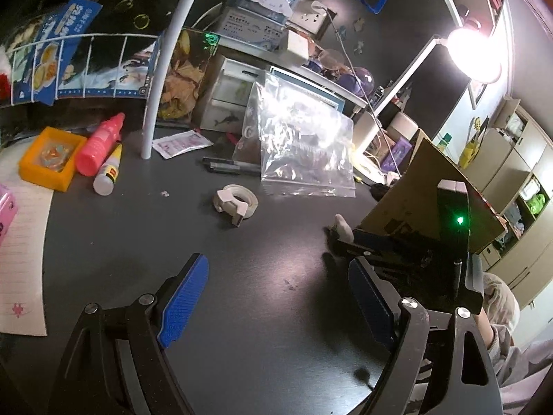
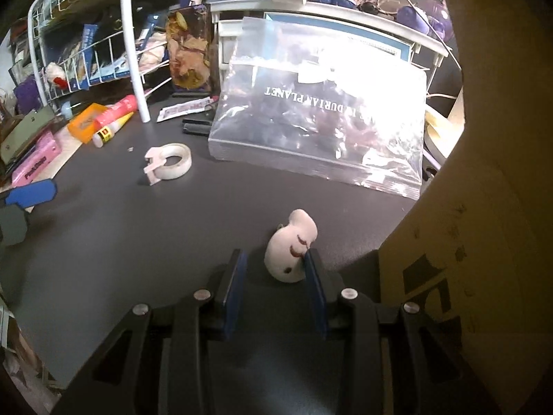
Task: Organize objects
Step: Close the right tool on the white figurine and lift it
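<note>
Right gripper sits with its jaws partly apart and nothing clamped — the small white figurine lies on the counter just ahead, against the right finger. My left gripper hangs wide apart, empty, farther off.

Dark grey worktop, pretty cluttered toward the back. Sitting right on it: a tape roll, a clear zip bag, an orange tray, a pink bottle touching a glue bottle. A little white toy lies nearer the front, with a sachet and black pens behind the tape.
</note>
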The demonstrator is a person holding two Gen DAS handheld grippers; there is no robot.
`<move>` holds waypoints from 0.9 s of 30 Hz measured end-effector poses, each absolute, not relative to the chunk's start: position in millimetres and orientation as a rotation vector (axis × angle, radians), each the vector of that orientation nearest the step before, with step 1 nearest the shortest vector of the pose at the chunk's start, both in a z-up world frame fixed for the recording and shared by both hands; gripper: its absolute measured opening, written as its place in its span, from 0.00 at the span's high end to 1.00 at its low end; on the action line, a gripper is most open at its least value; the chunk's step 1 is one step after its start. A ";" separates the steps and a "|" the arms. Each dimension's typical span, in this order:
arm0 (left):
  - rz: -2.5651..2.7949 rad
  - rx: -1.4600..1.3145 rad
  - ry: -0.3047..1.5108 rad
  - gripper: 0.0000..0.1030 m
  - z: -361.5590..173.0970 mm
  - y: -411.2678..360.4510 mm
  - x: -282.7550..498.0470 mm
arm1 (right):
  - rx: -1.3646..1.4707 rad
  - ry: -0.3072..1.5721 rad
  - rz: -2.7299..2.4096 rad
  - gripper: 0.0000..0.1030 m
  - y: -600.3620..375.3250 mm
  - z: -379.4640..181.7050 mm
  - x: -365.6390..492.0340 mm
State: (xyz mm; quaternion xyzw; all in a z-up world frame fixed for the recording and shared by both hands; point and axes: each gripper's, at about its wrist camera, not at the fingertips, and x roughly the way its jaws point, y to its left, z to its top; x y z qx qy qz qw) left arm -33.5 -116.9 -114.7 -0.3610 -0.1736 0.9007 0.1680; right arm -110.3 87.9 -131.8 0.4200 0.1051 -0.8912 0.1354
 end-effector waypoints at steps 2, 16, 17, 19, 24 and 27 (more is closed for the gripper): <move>2.567 -1.031 -0.498 0.21 -115.3 -118.7 -32.0 | 1.220 0.301 -2.582 0.70 87.8 -133.3 -112.4; 2.590 -1.031 -0.502 0.21 -108.0 -118.8 -18.9 | 1.179 0.299 -2.556 0.79 85.3 -132.9 -115.1; 2.588 -1.026 -0.503 0.21 -106.7 -117.9 -17.7 | 1.168 0.300 -2.549 0.80 84.3 -131.1 -112.5; 2.581 -1.013 -0.501 0.21 -103.0 -114.5 -14.9 | 1.133 0.300 -2.528 0.80 81.1 -125.5 -105.1; 2.564 -0.985 -0.476 0.21 -93.0 -101.5 -9.5 | 1.042 0.300 -2.444 0.79 70.3 -108.9 -83.7; 2.556 -0.971 -0.461 0.21 -87.9 -93.2 -6.4 | 0.988 0.321 -2.400 0.79 62.7 -98.8 -68.6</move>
